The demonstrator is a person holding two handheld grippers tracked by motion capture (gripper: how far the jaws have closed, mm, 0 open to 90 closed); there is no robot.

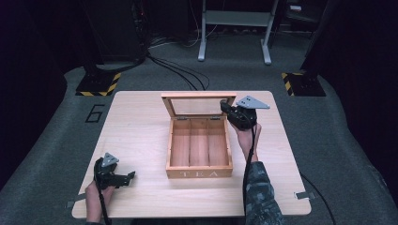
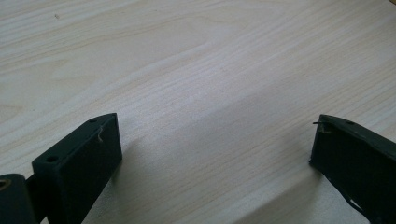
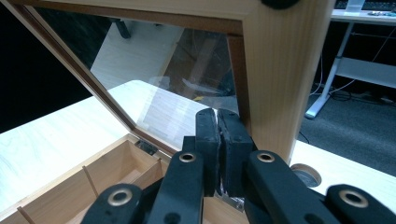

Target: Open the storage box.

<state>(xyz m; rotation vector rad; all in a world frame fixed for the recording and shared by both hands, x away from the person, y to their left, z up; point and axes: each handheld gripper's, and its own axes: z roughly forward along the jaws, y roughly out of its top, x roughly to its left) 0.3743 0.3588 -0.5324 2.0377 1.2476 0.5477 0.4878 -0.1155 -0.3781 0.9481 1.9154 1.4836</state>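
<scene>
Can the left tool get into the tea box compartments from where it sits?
Probably yes. The left tool rests open on bare table, the tea box lies beside it with its lid raised, and the compartments look empty.

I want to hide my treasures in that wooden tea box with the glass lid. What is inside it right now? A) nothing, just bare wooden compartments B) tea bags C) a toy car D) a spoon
A: the wooden tea box stands with its glass lid raised, and its three wooden compartments look bare from the high view.
</scene>
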